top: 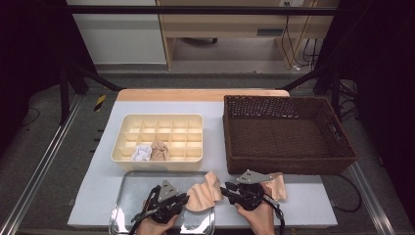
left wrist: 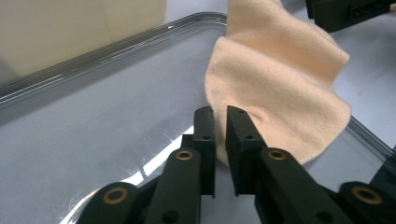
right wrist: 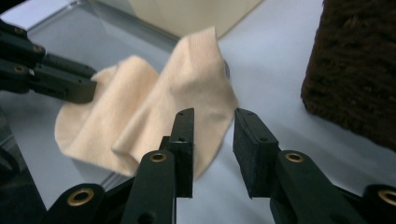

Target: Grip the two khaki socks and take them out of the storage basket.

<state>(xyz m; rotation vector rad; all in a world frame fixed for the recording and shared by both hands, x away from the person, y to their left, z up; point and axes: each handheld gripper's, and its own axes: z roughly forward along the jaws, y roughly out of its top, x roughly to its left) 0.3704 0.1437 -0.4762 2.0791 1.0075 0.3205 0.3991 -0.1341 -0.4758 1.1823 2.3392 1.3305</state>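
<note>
A peach sock (top: 203,193) hangs crumpled over the right end of the metal tray (top: 128,196). My left gripper (top: 186,198) is over the tray, and in the left gripper view its jaws are nearly together, pinching the edge of the sock (left wrist: 275,84) at the gripper's tip (left wrist: 220,116). My right gripper (top: 225,190) is just right of the sock. In its own view the right gripper (right wrist: 212,119) has its jaws apart with bare table showing between them. The sock (right wrist: 154,102) lies against the outer side of its left jaw.
A cream divided box (top: 161,121) stands behind the tray with a white bundle (top: 141,153) and a tan bundle (top: 159,151) in its front cells. A brown wicker basket (top: 288,105) stands at the right. Another peach piece (top: 276,185) lies by the right hand.
</note>
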